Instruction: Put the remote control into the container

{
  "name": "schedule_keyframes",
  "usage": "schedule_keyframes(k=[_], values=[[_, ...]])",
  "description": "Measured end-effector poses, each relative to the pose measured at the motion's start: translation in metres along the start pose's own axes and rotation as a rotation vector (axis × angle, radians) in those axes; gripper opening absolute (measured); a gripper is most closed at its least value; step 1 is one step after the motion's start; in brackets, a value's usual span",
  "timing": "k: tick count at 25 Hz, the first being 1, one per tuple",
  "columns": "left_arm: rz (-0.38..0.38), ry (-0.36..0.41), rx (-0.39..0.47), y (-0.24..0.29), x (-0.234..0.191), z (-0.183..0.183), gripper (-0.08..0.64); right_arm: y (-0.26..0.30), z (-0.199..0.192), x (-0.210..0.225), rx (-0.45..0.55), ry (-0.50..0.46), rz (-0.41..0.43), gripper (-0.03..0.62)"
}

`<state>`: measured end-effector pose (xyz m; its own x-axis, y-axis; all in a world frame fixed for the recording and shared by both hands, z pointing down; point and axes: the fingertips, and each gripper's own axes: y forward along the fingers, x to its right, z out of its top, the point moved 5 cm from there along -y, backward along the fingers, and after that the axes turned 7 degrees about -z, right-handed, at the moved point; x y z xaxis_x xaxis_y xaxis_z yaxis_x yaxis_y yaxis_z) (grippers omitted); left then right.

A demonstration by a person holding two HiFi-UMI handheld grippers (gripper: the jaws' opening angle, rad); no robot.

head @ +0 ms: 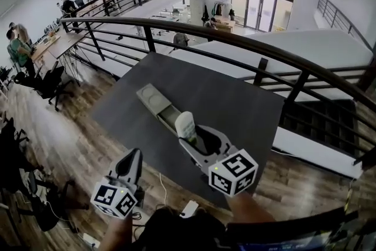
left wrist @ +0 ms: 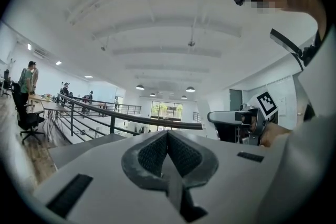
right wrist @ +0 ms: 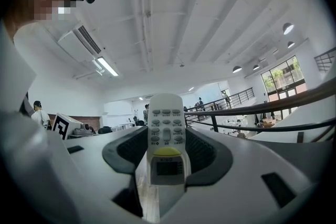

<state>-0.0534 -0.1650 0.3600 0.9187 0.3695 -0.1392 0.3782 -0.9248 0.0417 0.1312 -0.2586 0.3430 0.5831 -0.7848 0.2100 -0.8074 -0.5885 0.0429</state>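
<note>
A white remote control (right wrist: 166,134) with grey buttons, a yellow button and a small screen stands upright between the jaws of my right gripper (right wrist: 167,152), which is shut on it. In the head view the remote control (head: 185,125) sticks up from the right gripper (head: 194,137) just above the near end of a grey rectangular container (head: 160,107) lying on the dark table (head: 235,103). My left gripper (head: 131,163) hangs left of the table's near corner, jaws pressed together with nothing between them (left wrist: 168,147), tilted upward.
A black metal railing (head: 247,50) runs behind the table, with a drop to a lower floor beyond. Wooden floor (head: 70,126) lies left of the table. Office chairs (head: 41,82) and several people stand at the far left.
</note>
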Motion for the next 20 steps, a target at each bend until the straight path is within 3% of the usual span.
schedule_keyframes(k=[10, 20], values=[[-0.062, -0.019, -0.003, 0.030, -0.055, -0.007, 0.005, 0.051, -0.005, 0.012, -0.013, 0.007, -0.065, 0.219], [-0.117, -0.023, 0.012, 0.047, -0.130, 0.016, 0.005, 0.112, 0.007, 0.012, -0.001, -0.005, -0.138, 0.219]])
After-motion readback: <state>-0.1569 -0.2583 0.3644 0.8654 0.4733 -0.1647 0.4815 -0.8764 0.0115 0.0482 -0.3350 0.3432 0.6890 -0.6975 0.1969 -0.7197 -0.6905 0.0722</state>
